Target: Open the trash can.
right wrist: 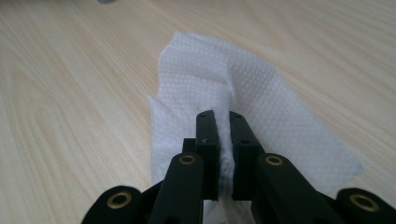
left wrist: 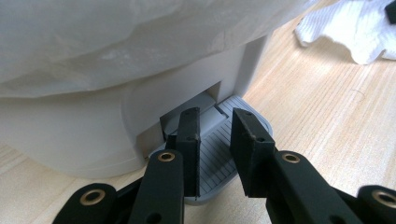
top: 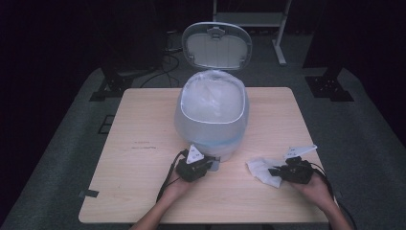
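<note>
**Pressing the pedal, pinching the tissue**

Holding the paper tissue (right wrist: 261, 112) in my right hand-held gripper (right wrist: 223, 140), I see the two jaws closed on a raised fold of it, with only the thin white sheet between them. The tissue lies on the bench (top: 143, 158), to the right of the pedal bin (top: 211, 115) and near its front, and most of the sheet is still flat on the wood.

I judge this tissue to be very light and very soft. It will not resist the jaws, but it can tear if I pull it fast or drag it along the bench. The embossed surface is not slippery, so a pinch on a gathered fold, like the one I have now, should be enough. The loose part will hang and swing when lifted, so I would lift it high over the rim of the bin.

My left hand-held gripper (left wrist: 215, 154) is at the front foot of the bin, on the grey ribbed pedal (left wrist: 219, 154). Its jaws stand a little apart with nothing between them, and they seem to press down on the pedal. The lid (top: 218, 45) stands up behind the bin, and the bin has a pale plastic liner (top: 210, 96) inside. The pedal is stiff plastic; I think it needs steady pressure.
</note>
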`<state>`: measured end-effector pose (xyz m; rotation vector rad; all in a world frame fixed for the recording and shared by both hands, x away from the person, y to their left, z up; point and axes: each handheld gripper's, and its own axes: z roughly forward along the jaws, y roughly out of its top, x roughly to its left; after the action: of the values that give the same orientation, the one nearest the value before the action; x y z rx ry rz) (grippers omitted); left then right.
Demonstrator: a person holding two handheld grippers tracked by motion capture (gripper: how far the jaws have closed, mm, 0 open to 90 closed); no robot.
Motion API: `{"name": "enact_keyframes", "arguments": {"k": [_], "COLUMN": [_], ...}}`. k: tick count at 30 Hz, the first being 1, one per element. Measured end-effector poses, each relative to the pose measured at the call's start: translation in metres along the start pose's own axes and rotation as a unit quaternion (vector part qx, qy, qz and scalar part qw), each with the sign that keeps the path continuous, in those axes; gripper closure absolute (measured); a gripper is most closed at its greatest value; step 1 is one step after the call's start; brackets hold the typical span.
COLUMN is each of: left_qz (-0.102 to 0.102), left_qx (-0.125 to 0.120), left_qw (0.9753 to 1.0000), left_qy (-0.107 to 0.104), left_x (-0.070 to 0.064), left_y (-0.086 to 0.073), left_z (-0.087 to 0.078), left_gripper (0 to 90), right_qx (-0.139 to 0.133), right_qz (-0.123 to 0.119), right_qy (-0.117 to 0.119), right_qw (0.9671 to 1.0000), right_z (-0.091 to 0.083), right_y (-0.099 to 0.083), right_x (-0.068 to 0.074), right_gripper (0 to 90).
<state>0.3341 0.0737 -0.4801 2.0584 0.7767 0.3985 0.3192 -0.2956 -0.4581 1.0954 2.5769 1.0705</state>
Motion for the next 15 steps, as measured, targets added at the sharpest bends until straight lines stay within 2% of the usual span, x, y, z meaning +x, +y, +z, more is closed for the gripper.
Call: {"name": "enact_keyframes", "arguments": {"k": [9,15], "left_qz": [0.000,0.000], "left_qx": [0.000,0.000], "left_qw": [1.0000,1.0000], "left_qy": [0.000,0.000], "left_x": [0.000,0.000], "left_y": [0.000,0.000], "left_z": [0.000,0.000], "left_gripper": [73.2,73.2], "right_qx": [-0.029,-0.037], "right_qz": [0.013,0.008], "right_qy": [0.013,0.023], "right_qw": [0.9994,0.9990], "right_z": [-0.022,-0.038], "right_y": [0.010,0.024], "right_x": [-0.001,0.002], "right_gripper": [85.1,85.1]}}
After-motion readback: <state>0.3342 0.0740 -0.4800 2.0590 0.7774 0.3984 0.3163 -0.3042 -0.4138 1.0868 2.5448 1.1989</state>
